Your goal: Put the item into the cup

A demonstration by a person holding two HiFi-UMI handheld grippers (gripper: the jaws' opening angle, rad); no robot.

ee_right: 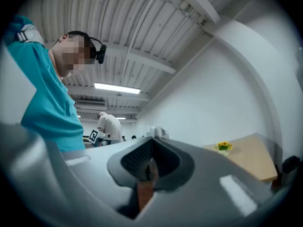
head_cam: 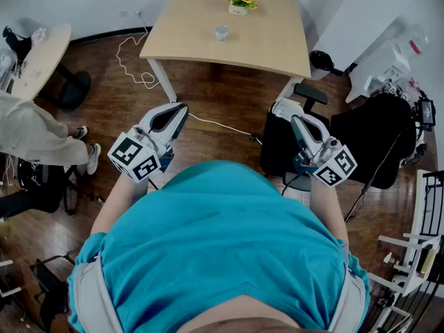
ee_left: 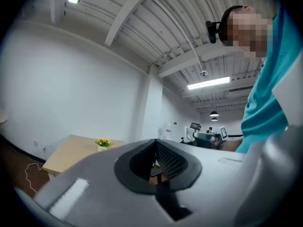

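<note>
A small white cup (head_cam: pixel 221 32) stands on the light wooden table (head_cam: pixel 187 33) far ahead of me. Behind it sits a little pot of yellow flowers (head_cam: pixel 240 1), also visible as the flowers (ee_left: pixel 103 143) in the left gripper view and the flowers (ee_right: pixel 223 147) in the right gripper view. No other loose item shows on the table. Both grippers are held close to my chest, well short of the table. The left gripper (head_cam: pixel 182 107) (ee_left: pixel 155 143) is shut and empty. The right gripper (head_cam: pixel 295 120) (ee_right: pixel 150 143) is also shut with nothing in it.
A black office chair (head_cam: pixel 288 148) stands between me and the table's right side. A white cable (head_cam: pixel 135 64) trails over the wooden floor. A seated person (head_cam: pixel 31 134) and a round table (head_cam: pixel 41 54) are at the left; white equipment (head_cam: pixel 388 68) is at the right.
</note>
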